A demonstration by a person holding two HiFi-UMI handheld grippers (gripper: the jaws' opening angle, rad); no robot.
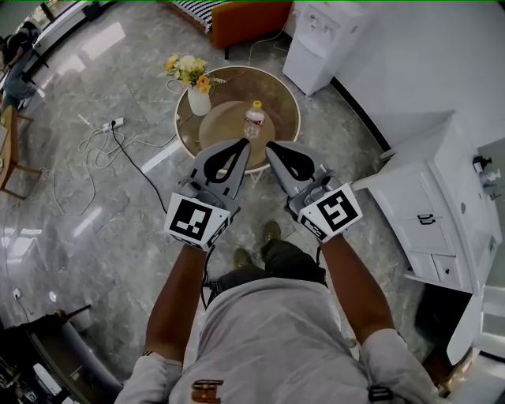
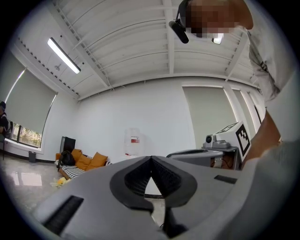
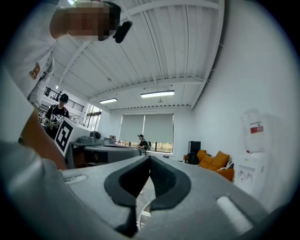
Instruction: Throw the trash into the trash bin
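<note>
A clear plastic bottle (image 1: 253, 119) with a yellow cap and red label stands upright on the round wooden table (image 1: 278, 95), beside a white vase of yellow flowers (image 1: 195, 81). My left gripper (image 1: 241, 146) and right gripper (image 1: 272, 148) are held side by side in the air at the table's near edge, pointing toward the bottle and a short way from it. Both are shut with nothing between their tips. In the left gripper view (image 2: 151, 159) and the right gripper view (image 3: 150, 158) the black pads meet at the tip. No trash bin is recognisable in any view.
A white water dispenser (image 1: 319, 35) and an orange sofa (image 1: 248, 20) stand beyond the table. A white cabinet (image 1: 442, 197) runs along the right. A power strip with loose cables (image 1: 110, 126) lies on the grey marble floor at left.
</note>
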